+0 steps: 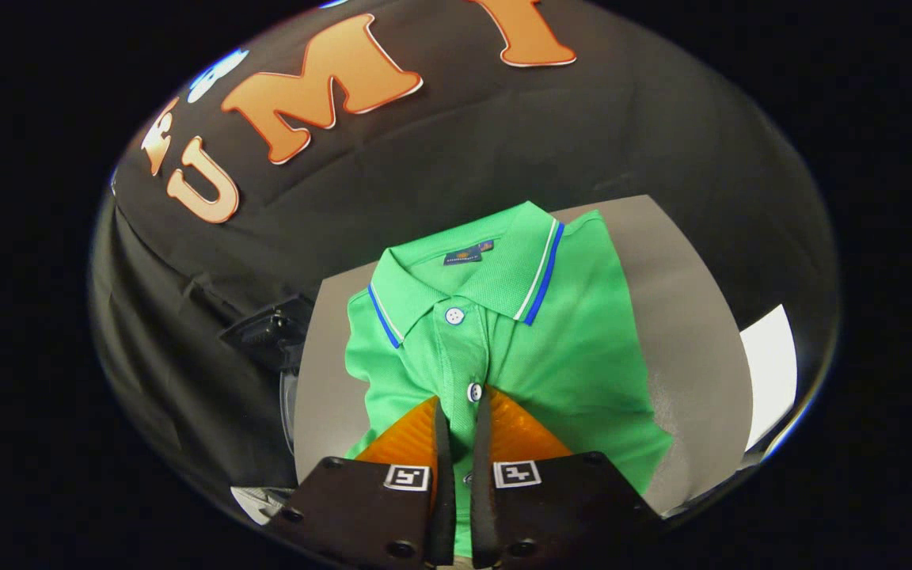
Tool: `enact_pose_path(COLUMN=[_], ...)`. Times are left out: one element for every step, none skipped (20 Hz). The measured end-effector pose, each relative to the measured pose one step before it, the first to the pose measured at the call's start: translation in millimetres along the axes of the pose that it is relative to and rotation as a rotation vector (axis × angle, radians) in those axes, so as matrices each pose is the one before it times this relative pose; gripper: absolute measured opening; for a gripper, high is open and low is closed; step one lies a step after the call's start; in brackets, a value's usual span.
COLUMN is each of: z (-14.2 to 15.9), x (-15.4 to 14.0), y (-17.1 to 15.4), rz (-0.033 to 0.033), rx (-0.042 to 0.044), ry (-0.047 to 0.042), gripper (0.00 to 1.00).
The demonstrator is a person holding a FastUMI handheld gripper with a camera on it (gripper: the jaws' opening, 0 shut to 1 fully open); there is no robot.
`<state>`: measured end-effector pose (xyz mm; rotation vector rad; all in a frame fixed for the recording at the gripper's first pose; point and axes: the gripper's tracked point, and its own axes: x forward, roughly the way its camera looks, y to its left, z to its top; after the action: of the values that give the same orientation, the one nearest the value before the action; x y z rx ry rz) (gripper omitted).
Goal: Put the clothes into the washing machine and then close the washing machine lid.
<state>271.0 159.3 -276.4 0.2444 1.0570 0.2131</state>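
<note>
One green polo shirt [495, 340] lies folded and flat on a grey table [685, 317], collar at the far end, hem end near; its long axis runs straight away along the line of the fingers; the button placket comes down right between them. The gripper [460, 412] sits low over the near half of the shirt, fingers drawn almost together with only a thin slit between, and a strip of placket fabric shows in that slit; whether both pads are really biting on the cloth I can't tell from here. So the cloth lies directly under and ahead of the tips, no sideways reach needed. As for containers: a dark shape with a clear curved edge [286, 372] stands off the table's left side, possibly the washing machine, too dim to say, and nothing visible inside it. A white sheet [769, 372] lies far right, well apart from the shirt.
</note>
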Motion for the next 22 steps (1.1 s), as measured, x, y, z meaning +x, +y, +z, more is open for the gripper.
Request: enact_pose_path(z=[-0.26, 0.26, 0.67, 2.25, 2.33, 1.44, 2.27, 3.43, 3.41, 4.28, 3.97, 4.20, 2.34, 2.36, 3.45, 6.12, 4.88, 6.04, 6.13, 7.13, 6.18, 6.45], x=[2.07, 0.77, -2.79, -0.49, -1.51, -1.68, -0.26, -1.20, -1.79, -3.93, -2.63, -7.70, -5.72, -7.21, -9.75, -6.04, -3.77, -6.96, -6.19, -6.48, -6.33, -6.27], y=[1.09, 0.69, 1.77, 4.05, 2.38, -3.35, 0.81, 0.73, 1.79, 1.30, 2.29, 4.07, 5.74, 8.14, 7.38, 9.35, 9.78, 8.10, 8.27, 8.93, 7.14, 7.76], rz=[-0.01269, -0.01119, -0.01382, -0.00485, 0.00417, -0.00756, -0.00197, 0.00041, 0.00389, 0.00726, 0.00791, 0.00604, 0.00844, 0.01322, 0.02231, 0.02449, 0.02705, 0.02124, 0.01749, 0.01232, 0.01014, 0.01047], rx=[0.00084, 0.00460, 0.01225, -0.00801, -0.03286, -0.03224, -0.01926, -0.00739, 0.00689, 0.00826, -0.00068, -0.01795, -0.02371, -0.01339, 0.01096, 0.02958, 0.03295, 0.02757, 0.02103, 0.01178, 0.00315, -0.00597], ry=[-0.02918, -0.04072, -0.05382, -0.06560, -0.06681, -0.04765, -0.04669, -0.04147, -0.04029, -0.03998, -0.03296, -0.02726, -0.02857, -0.02610, -0.02382, -0.02158, -0.02171, -0.02425, -0.02224, -0.02375, -0.02068, -0.02125], gripper=[0.16, 0.16, 0.16, 0.11, 0.11, 0.10, 0.10, 0.10, 0.10, 0.10, 0.10, 0.10, 0.10, 0.10, 0.10, 0.10, 0.10, 0.10, 0.10, 0.10, 0.10, 0.10])
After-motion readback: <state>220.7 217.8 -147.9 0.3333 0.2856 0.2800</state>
